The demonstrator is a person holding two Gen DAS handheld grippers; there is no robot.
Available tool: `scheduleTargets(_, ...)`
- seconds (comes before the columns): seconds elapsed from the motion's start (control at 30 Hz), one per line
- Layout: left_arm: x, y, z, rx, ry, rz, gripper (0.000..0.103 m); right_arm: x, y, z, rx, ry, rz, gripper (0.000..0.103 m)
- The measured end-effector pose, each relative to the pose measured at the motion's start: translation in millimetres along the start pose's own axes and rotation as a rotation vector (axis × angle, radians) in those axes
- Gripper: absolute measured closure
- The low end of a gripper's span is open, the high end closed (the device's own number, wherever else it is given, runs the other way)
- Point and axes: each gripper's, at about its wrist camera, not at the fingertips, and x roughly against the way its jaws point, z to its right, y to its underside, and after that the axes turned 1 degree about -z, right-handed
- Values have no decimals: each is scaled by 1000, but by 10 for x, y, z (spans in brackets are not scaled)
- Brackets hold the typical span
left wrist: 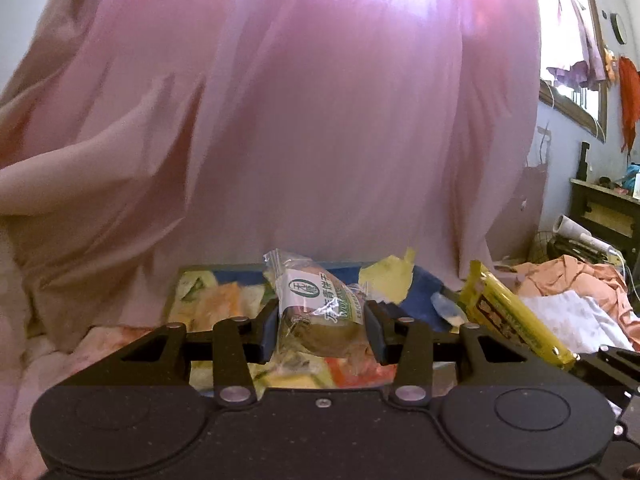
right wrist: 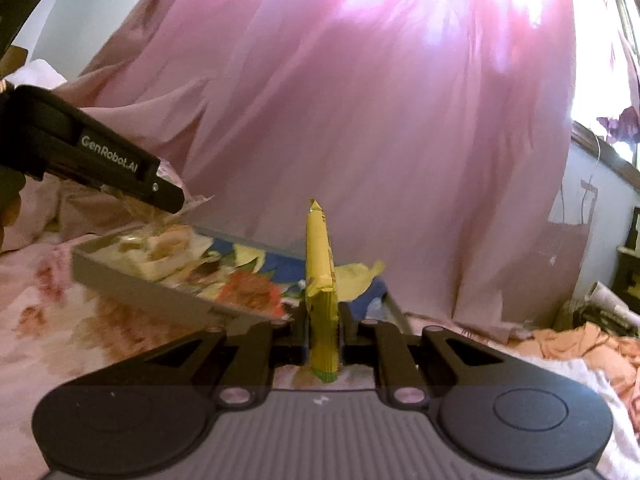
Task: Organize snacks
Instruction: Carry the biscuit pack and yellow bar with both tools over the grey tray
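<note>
Clear plastic snack pack [left wrist: 320, 312] w/ green label sits clamped between the left gripper [left wrist: 323, 330] pads, held up over the near edge of the grey tray [right wrist: 160, 284] of mixed snacks on the floral bedding [right wrist: 60, 320]. Right gripper [right wrist: 323, 336] is pinched narrow on a yellow snack stick [right wrist: 320, 280] — upright, just right of the tray's near corner. Pink curtain [left wrist: 320, 120] hangs behind, far side.

I am holding a wrapped bun [left wrist: 320, 312] over the tray [right wrist: 160, 284] lying on the bed [right wrist: 60, 320], snack bar [right wrist: 322, 320] staying to its right, curtain [left wrist: 320, 120] hanging behind.
</note>
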Motion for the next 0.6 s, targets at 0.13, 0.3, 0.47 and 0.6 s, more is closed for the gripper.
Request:
scheduleTargets(0.13,-350,-89,5,0,9,-17,57,-320,-91,33,11,-2,-3,89)
scheduleTargets(0.3,-752,-128,-45,34,7,-59,57,-718,-164,63,1,-23,-27,89)
scheduleTargets(0.47,-1015,-108,-83,42,-8,-100,57,-1016,-179,108,-43,-39,-69,89)
scheduleTargets(0.6,-1148,-53,-100,35,-30,-135,57,-1134,-121,166,-72,-50,-106,89)
